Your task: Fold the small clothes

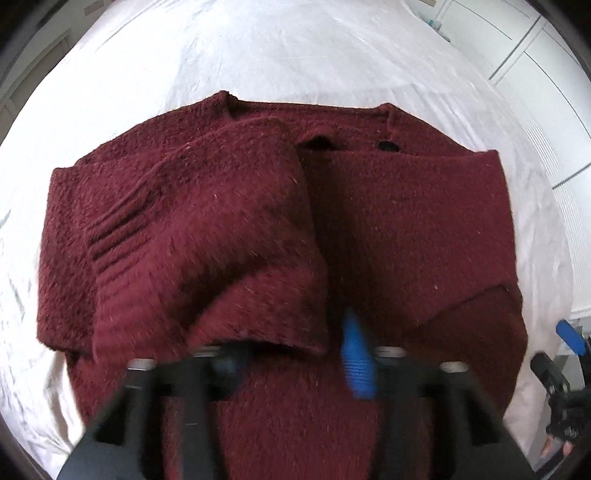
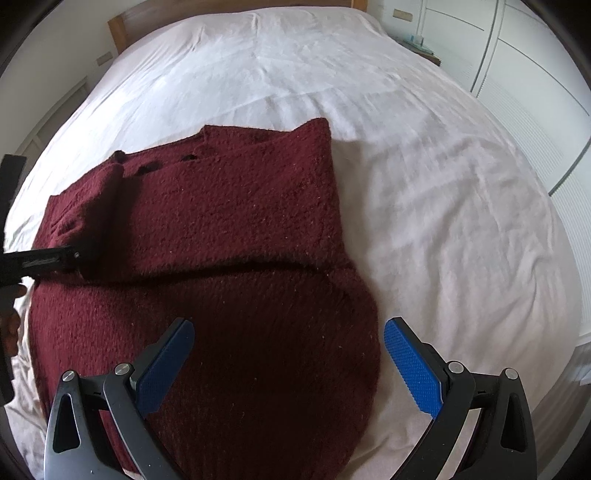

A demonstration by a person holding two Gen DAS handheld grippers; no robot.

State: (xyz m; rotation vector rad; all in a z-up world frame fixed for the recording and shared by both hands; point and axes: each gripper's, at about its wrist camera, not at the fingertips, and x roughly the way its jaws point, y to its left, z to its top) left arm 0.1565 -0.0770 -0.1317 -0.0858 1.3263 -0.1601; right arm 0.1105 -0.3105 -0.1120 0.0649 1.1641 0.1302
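Right fingers [image 2: 412,369] spread wide, ribbed blue pads over the sweater [image 2: 229,236]; left gripper [image 1: 291,354] part open, sleeve cuff [image 1: 255,332] draped over one finger. Fuzzy maroon knit, sleeves folded in, flat on wrinkled white sheet [image 2: 424,177]

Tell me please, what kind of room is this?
Most likely a bedroom. The dark red sweater lies on a bed with a white sheet, a wooden headboard shows at its far end, and white wardrobe doors stand alongside.
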